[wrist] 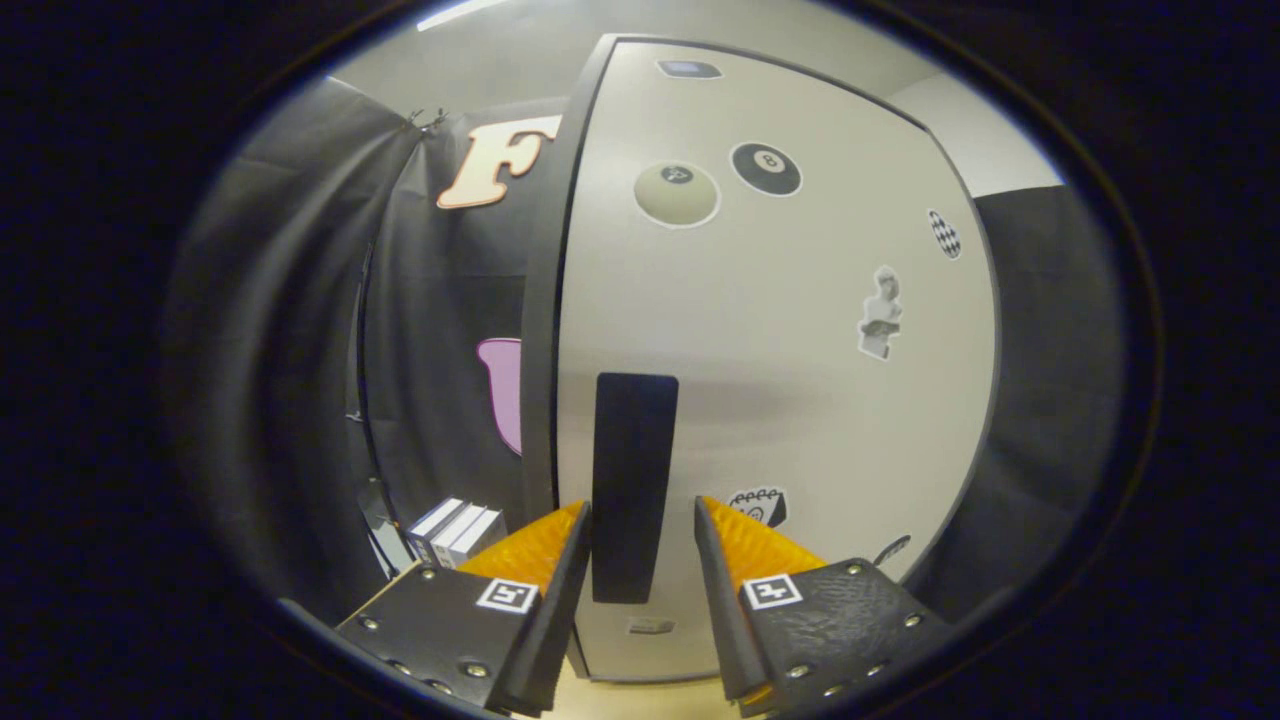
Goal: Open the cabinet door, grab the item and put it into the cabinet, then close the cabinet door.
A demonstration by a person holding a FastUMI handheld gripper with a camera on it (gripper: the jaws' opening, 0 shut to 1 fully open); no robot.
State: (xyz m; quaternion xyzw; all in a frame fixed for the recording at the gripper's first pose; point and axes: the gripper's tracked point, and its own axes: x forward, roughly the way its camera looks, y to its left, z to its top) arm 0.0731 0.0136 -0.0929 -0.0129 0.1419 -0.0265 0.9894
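Observation:
A pale cabinet door (780,400) with several stickers stands shut right in front of me. Its dark vertical handle (632,485) runs down near the door's left edge. My gripper (642,512) is open, and the fingertips flank the lower part of the handle without pressing on it. Left of the cabinet, on the wooden surface beside the left finger, lie some white and dark boxes (455,530), side by side.
Black cloth walls hang to the left and right of the cabinet. A strip of light wooden tabletop (640,700) shows below the door between the fingers. The cabinet's dark side edge (545,330) runs along the door's left.

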